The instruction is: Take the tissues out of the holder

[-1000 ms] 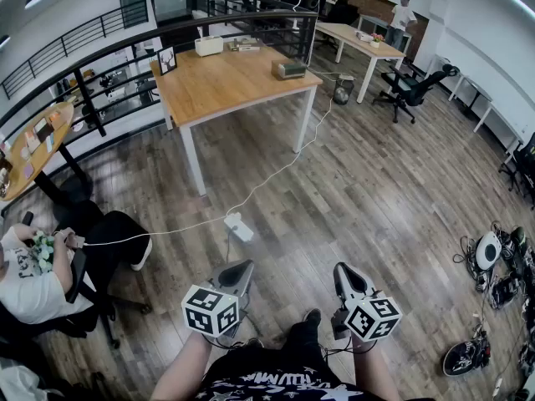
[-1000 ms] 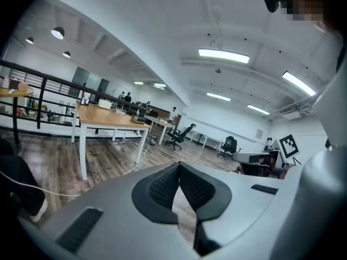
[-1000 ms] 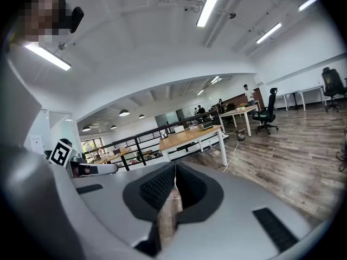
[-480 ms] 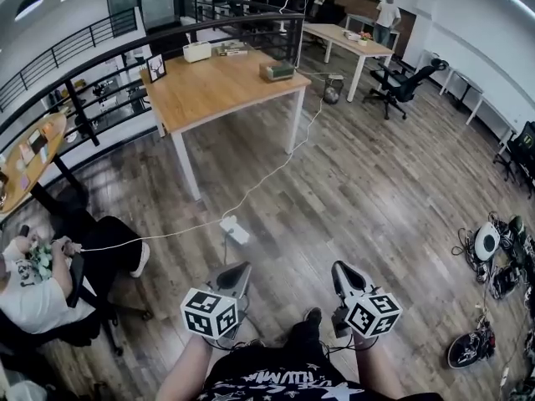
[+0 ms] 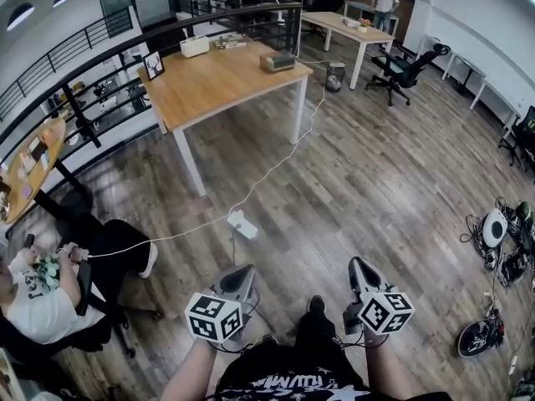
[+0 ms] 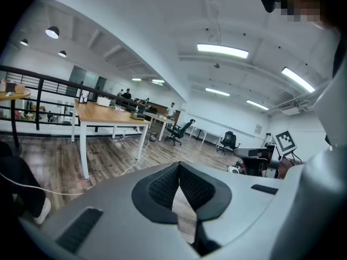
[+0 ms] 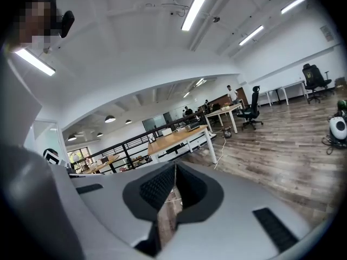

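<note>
Both grippers hang low in front of the person's body, above the wooden floor and far from any table. In the head view my left gripper (image 5: 239, 275) and my right gripper (image 5: 360, 267) point forward, both shut and empty. The left gripper view shows the left gripper (image 6: 179, 167) with its jaws meeting at the tip. In the right gripper view, the jaws of the right gripper (image 7: 174, 168) also meet. On the wooden table (image 5: 219, 82) far ahead stand a grey-green box (image 5: 277, 61) and a white box (image 5: 194, 46). I cannot tell which one holds tissues.
A white power strip (image 5: 242, 224) with its cable lies on the floor between me and the table. A seated person (image 5: 38, 295) on a black chair is at the left. A black railing (image 5: 109, 57) runs behind the table. Shoes and gear (image 5: 493, 232) lie at the right.
The head view has swung slightly, and both grippers sit a little lower in the frame. Both stay shut and empty.
</note>
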The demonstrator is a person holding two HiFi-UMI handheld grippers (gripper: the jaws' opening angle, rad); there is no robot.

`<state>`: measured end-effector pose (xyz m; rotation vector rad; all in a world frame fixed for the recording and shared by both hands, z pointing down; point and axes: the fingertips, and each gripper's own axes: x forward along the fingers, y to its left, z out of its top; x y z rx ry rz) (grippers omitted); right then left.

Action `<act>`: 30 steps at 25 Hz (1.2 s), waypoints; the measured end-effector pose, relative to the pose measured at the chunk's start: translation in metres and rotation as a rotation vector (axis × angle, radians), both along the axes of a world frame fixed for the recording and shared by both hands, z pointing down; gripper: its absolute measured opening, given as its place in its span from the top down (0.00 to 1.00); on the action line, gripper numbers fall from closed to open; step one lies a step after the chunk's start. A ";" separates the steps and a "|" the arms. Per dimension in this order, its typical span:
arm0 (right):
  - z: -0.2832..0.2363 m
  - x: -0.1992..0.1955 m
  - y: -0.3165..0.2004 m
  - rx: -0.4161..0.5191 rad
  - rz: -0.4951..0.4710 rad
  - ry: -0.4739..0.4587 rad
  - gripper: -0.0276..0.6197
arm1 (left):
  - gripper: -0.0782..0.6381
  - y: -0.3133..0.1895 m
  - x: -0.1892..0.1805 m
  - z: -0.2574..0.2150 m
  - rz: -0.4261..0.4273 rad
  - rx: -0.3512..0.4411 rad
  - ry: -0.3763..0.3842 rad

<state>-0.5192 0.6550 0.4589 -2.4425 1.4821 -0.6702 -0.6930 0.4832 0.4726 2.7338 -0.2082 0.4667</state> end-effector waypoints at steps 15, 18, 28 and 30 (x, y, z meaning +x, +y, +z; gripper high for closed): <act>0.000 0.127 -0.078 0.040 -0.031 -0.004 0.92 | 0.87 -0.075 0.115 -0.008 -0.055 -0.003 -0.001; -0.007 0.174 -0.094 0.055 -0.033 -0.001 0.92 | 0.87 -0.091 0.152 -0.015 -0.063 0.019 0.004; -0.009 0.318 -0.106 0.062 -0.066 -0.025 0.92 | 0.87 -0.116 0.286 -0.031 -0.076 0.075 0.016; -0.009 0.341 -0.110 0.064 -0.076 -0.022 0.92 | 0.87 -0.123 0.306 -0.031 -0.090 0.071 0.018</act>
